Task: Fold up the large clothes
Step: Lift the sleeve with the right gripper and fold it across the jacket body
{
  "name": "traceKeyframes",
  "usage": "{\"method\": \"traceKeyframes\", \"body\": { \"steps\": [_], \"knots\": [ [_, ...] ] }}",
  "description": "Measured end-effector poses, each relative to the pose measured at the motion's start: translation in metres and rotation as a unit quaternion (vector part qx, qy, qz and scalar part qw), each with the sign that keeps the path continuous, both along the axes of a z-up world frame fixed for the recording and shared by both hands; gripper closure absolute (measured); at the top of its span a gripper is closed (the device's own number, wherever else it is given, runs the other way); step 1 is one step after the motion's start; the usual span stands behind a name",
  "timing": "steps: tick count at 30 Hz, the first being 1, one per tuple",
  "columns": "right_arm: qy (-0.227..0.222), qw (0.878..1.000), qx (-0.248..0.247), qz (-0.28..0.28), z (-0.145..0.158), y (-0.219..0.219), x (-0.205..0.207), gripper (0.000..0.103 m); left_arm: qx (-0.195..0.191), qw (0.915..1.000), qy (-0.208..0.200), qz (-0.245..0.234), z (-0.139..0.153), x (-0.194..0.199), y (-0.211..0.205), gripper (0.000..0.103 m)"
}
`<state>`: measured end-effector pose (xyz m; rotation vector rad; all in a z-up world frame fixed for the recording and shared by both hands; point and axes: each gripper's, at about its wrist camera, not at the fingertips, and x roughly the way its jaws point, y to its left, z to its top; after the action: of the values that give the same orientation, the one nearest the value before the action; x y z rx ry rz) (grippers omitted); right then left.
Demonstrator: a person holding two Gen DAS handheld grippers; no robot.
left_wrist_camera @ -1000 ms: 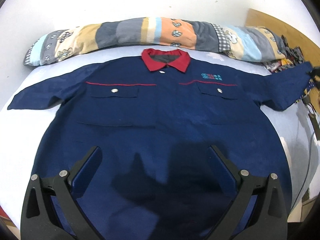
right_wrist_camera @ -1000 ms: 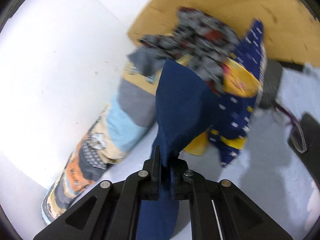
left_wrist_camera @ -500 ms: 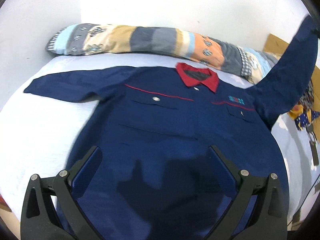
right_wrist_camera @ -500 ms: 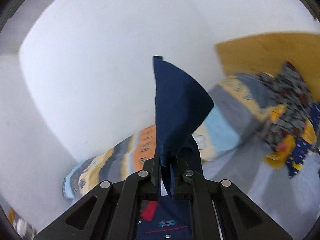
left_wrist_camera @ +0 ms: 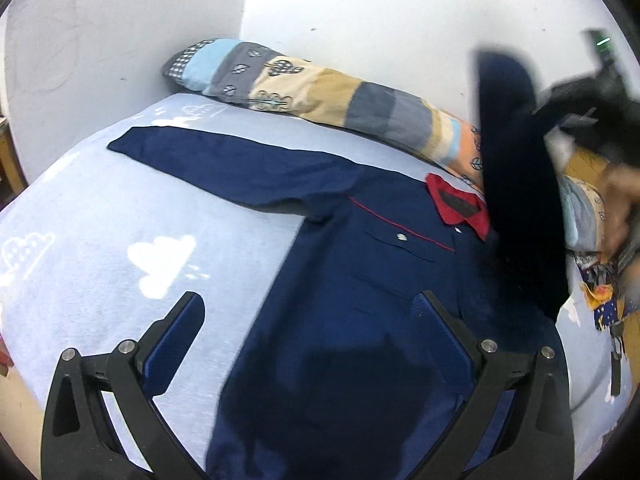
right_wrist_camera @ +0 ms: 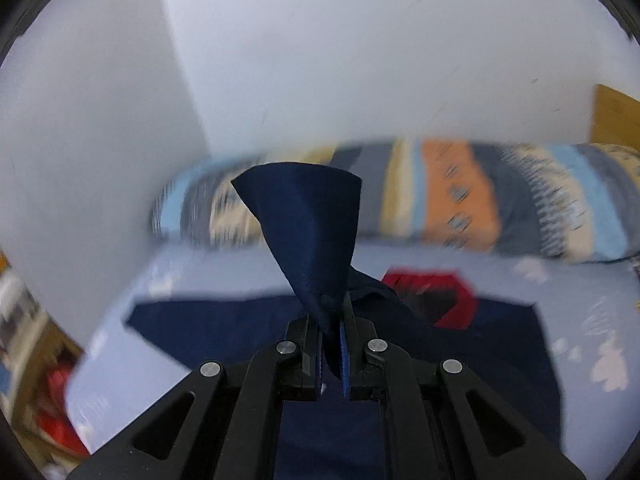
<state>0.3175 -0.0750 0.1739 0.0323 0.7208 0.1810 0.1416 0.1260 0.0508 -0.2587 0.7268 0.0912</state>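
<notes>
The right gripper (right_wrist_camera: 331, 344) is clamped on the end of the navy short sleeve (right_wrist_camera: 308, 232) of the large navy work shirt with a red collar (left_wrist_camera: 340, 280); the cloth fans up in a cone from between its closed pads at the centre of the right wrist view. A second ago that sleeve was pinched out over the pile of patterned clothes at the bed's edge. Now it hangs above the shirt itself, with the red collar (right_wrist_camera: 430, 296) just right of the jaws and the striped patchwork bolster (right_wrist_camera: 460, 196) running across the frame behind. In the left wrist view the lifted sleeve shows as a dark, blurred band at the upper right, rising from the shoulder beside the collar, with the person's hand (left_wrist_camera: 616, 204) at the right edge. I judge the first fold to be under way: the sleeve is being brought inward across the chest and has yet to be laid down.

The left gripper (left_wrist_camera: 310, 334) is spread wide with nothing between its fingers, low in its frame, hovering over the shirt's lower front. The shirt's body lies flat on the light blue cloud-print bedsheet (left_wrist_camera: 120, 240), its other sleeve stretched toward the upper left.
</notes>
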Motion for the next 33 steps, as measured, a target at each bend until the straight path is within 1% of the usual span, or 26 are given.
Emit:
{"method": "traceKeyframes", "body": {
  "steps": [2,3,4,5,7,8,9,10,11,13,14,15,16,17,19,20,21,22,23,24,26,28,30,31,32,33],
  "knots": [
    [0.030,0.999,-0.028,0.013,-0.047,0.034,0.006,0.096,-0.007,1.0000,0.004,0.004,-0.001,0.000,0.004,0.000],
    [0.047,0.998,-0.050,0.017,-0.077,0.052,0.006,0.096,-0.011,0.9999,0.006,0.006,-0.002,0.000,0.008,0.000],
    [0.059,0.996,-0.064,0.019,-0.098,0.060,0.007,0.096,-0.012,0.9999,0.006,0.007,-0.003,0.000,0.009,0.000],
    [0.077,0.993,-0.081,0.022,-0.127,0.071,0.009,0.096,-0.012,0.9999,0.006,0.009,-0.003,0.001,0.010,0.000],
    [0.099,0.989,-0.105,0.022,-0.165,0.075,0.010,0.096,-0.015,0.9998,0.008,0.006,-0.005,0.002,0.012,0.000],
    [0.107,0.987,-0.115,0.023,-0.178,0.074,0.009,0.095,-0.017,0.9998,0.010,0.003,-0.006,0.002,0.012,0.000],
    [0.117,0.985,-0.123,0.023,-0.192,0.076,0.008,0.091,-0.018,0.9998,0.012,0.000,-0.007,0.003,0.012,0.000],
    [0.124,0.983,-0.131,0.021,-0.200,0.078,0.006,0.090,-0.019,0.9997,0.012,-0.002,-0.007,0.003,0.011,0.000],
    [0.117,0.983,-0.138,0.021,-0.203,0.079,0.002,0.087,-0.019,0.9998,0.011,-0.003,-0.007,0.003,0.010,0.000],
    [0.123,0.981,-0.146,0.032,-0.197,0.081,0.000,0.072,-0.019,0.9998,0.009,-0.004,-0.006,0.003,0.009,0.000],
    [0.132,0.980,-0.140,0.042,-0.194,0.082,-0.002,0.055,-0.019,0.9998,0.009,-0.004,-0.006,0.003,0.010,0.000],
    [0.138,0.981,-0.118,0.063,-0.187,0.078,-0.004,0.050,-0.021,0.9997,0.009,-0.003,-0.006,0.002,0.011,0.000],
    [0.133,0.983,-0.103,0.080,-0.178,0.076,-0.010,0.050,-0.024,0.9997,0.010,-0.002,-0.006,0.003,0.011,0.000],
    [0.119,0.984,-0.092,0.096,-0.162,0.070,-0.019,0.050,-0.027,0.9996,0.010,0.000,-0.006,0.003,0.013,0.000],
    [0.098,0.986,-0.070,0.119,-0.140,0.060,-0.033,0.043,-0.031,0.9994,0.008,0.010,-0.006,0.002,0.017,0.000],
    [0.075,0.989,-0.054,0.119,-0.123,0.046,-0.042,0.036,-0.033,0.9993,0.007,0.017,-0.006,0.002,0.019,0.000],
    [0.059,0.991,-0.049,0.110,-0.114,0.037,-0.046,0.027,-0.037,0.9990,0.008,0.023,-0.006,0.002,0.022,0.000],
    [0.049,0.993,-0.048,0.092,-0.106,0.023,-0.048,0.023,-0.043,0.9986,0.009,0.030,-0.007,0.002,0.026,0.000],
    [0.046,0.995,-0.047,0.070,-0.101,0.008,-0.046,0.021,-0.046,0.9982,0.011,0.037,-0.009,0.002,0.029,0.000],
    [0.047,0.996,-0.047,0.053,-0.101,-0.002,-0.044,0.021,-0.048,0.9978,0.015,0.043,-0.010,0.003,0.031,0.000],
    [0.066,0.996,-0.065,-0.001,-0.110,-0.027,-0.033,0.021,-0.050,0.9972,0.024,0.049,-0.014,0.005,0.034,0.000],
    [0.102,0.991,-0.078,-0.046,-0.133,-0.050,-0.025,0.022,-0.048,0.9968,0.034,0.053,-0.019,0.007,0.035,0.000],
    [0.144,0.984,-0.079,-0.062,-0.156,-0.061,-0.015,0.022,-0.047,0.9965,0.040,0.057,-0.021,0.009,0.036,0.000],
    [0.172,0.980,-0.081,-0.062,-0.170,-0.062,-0.013,0.022,-0.046,0.9964,0.042,0.058,-0.022,0.010,0.036,0.000],
    [0.199,0.974,-0.087,-0.058,-0.183,-0.062,-0.014,0.022,-0.044,0.9963,0.043,0.060,-0.023,0.011,0.036,0.000],
    [0.210,0.970,-0.104,-0.056,-0.191,-0.058,-0.017,0.022,-0.050,0.9961,0.043,0.059,-0.024,0.012,0.035,0.000]
  ]
}}
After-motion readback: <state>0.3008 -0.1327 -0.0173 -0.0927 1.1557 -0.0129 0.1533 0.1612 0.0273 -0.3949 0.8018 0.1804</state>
